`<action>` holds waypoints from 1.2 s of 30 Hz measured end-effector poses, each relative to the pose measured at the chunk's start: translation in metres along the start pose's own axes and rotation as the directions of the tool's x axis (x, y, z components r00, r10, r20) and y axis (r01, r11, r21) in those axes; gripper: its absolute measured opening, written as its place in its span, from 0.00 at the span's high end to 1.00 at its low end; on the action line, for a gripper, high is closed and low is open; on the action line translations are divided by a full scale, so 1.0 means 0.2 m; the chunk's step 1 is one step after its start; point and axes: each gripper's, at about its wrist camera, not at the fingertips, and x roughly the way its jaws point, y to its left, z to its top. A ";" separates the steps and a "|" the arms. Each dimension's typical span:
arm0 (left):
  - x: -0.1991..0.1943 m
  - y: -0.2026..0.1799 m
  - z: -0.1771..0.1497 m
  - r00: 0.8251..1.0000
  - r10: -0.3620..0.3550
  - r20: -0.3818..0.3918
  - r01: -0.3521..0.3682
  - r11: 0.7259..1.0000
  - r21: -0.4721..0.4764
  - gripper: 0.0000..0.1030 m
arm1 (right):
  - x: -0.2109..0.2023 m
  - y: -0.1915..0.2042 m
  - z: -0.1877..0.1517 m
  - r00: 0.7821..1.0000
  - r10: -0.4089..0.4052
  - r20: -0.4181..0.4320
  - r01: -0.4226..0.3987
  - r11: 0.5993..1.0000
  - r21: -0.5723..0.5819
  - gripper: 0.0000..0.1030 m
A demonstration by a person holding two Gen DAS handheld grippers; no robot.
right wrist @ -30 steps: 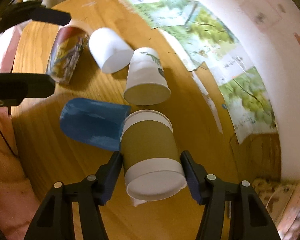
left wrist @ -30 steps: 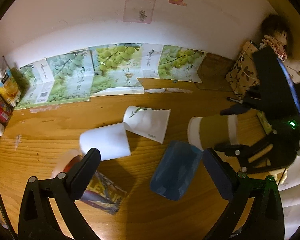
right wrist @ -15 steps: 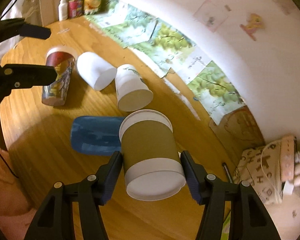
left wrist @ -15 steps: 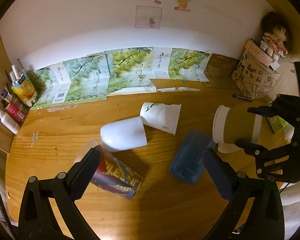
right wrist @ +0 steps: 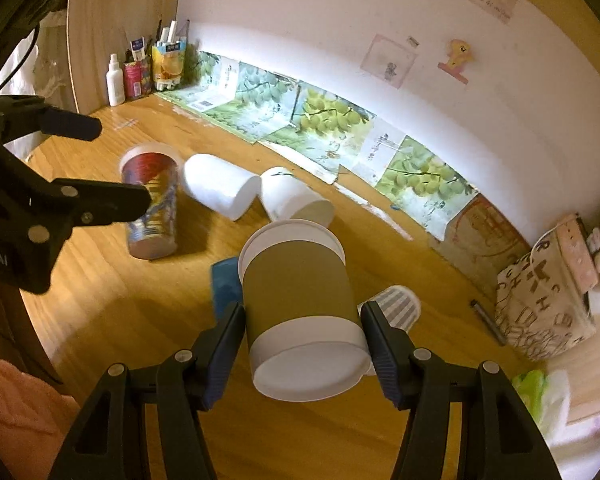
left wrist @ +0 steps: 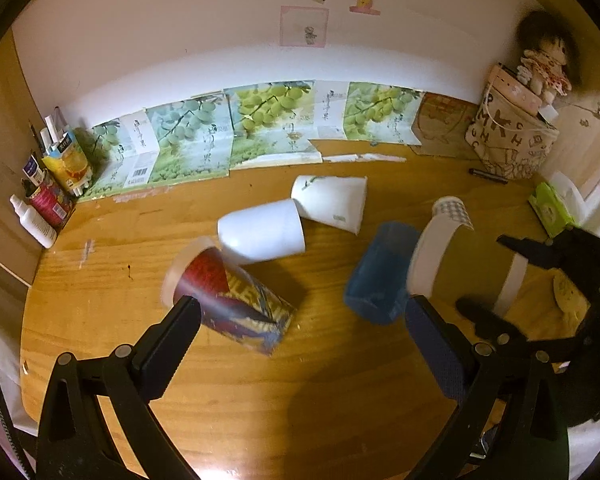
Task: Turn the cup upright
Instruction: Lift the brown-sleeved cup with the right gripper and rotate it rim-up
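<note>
My right gripper [right wrist: 302,336] is shut on a brown cup with white bands [right wrist: 300,300] and holds it above the wooden table, its base toward the camera. The cup [left wrist: 460,264] also shows at the right of the left wrist view, held by the right gripper [left wrist: 496,276]. My left gripper [left wrist: 300,328] is open and empty above the table; it also shows in the right wrist view [right wrist: 96,164]. A red patterned cup [left wrist: 228,300], a plain white cup [left wrist: 260,232], a white cup with a green sprig [left wrist: 332,202] and a blue cup [left wrist: 380,272] lie on their sides.
A striped cup [right wrist: 396,304] stands on the table behind the held cup. Grape-print cartons [left wrist: 260,128] line the wall. Bottles and tubes [left wrist: 44,192] stand at the far left. A lettered bag with a doll [left wrist: 512,140] and a green pack [left wrist: 550,208] are at the right.
My right gripper has lifted the brown cup off the table and tilted it, uncovering a striped cup behind it. My left gripper has pulled back and up, staying open.
</note>
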 end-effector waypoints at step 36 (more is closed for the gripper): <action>-0.05 -0.07 -0.21 0.999 0.003 -0.048 0.001 0.996 0.091 0.01 | 0.02 0.22 -0.37 1.000 0.012 0.002 -0.012 0.959 0.282 0.41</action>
